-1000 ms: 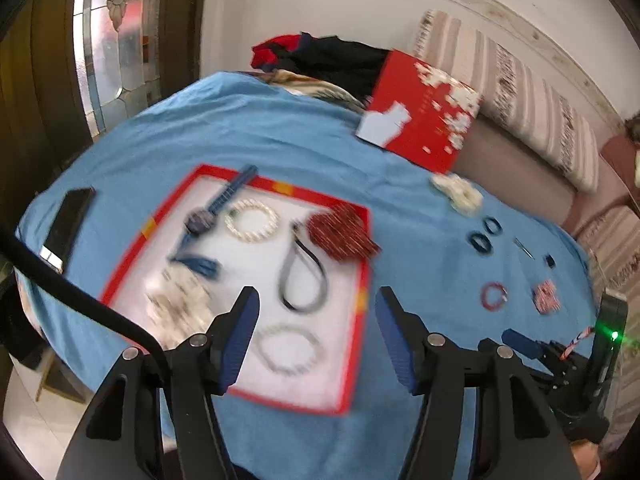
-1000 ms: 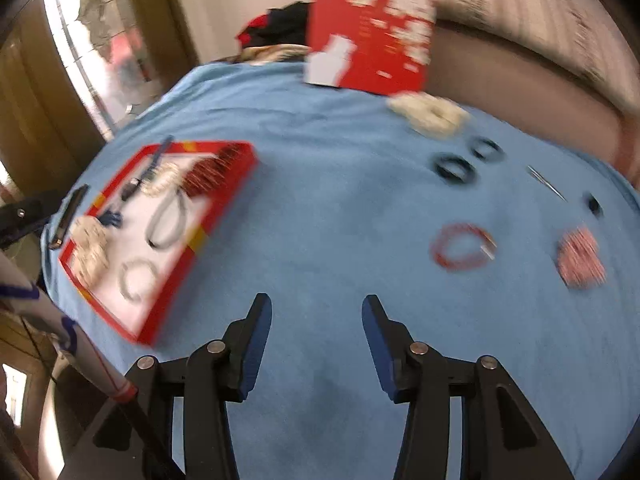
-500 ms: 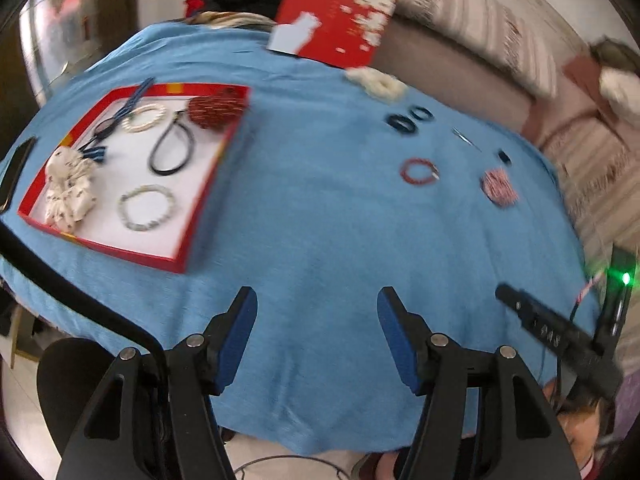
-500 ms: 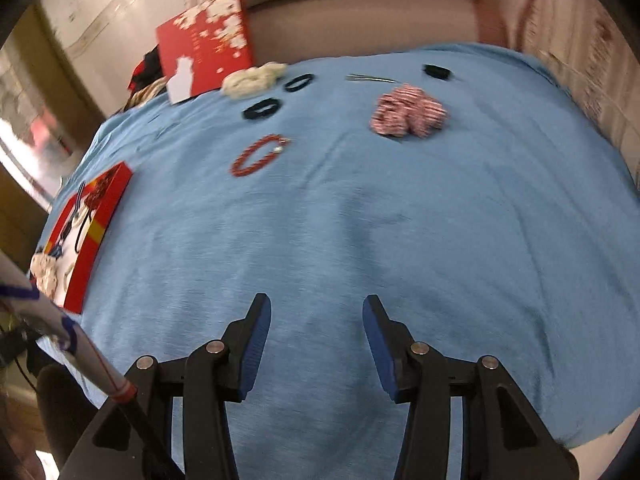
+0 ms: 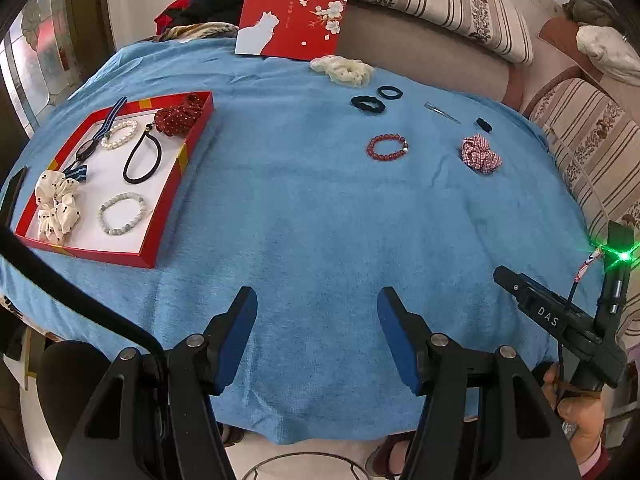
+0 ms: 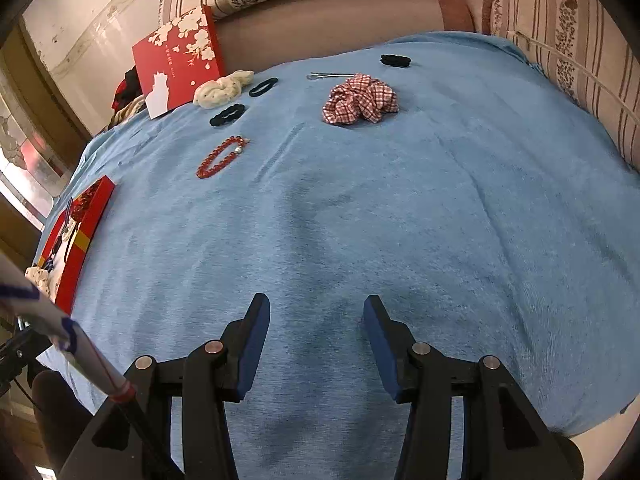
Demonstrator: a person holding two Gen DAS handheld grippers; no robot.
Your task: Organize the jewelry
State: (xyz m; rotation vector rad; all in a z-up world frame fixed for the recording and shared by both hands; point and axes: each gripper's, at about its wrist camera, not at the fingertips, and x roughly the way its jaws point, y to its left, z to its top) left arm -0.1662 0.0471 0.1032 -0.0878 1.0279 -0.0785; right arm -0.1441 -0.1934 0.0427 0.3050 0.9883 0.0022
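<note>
Two grippers: I see left gripper and right gripper spread, nothing between pads
Red bead bracelet: loose on blue cloth, well apart from tray
Red tray: holds pearl bracelet, black hair tie, dotted scrunchie
Plaid scrunchie: beside hairpin

Counted on the blue cloth: one red tray. Inside it: two pale bead bracelets, one black cord loop, one polka-dot cream scrunchie, one dark red dotted scrunchie, one blue-strapped watch. Loose outside: one red bead bracelet, one checked scrunchie, one cream scrunchie, three black hair ties, one metal hair clip. One red lid with a cat picture.
</note>
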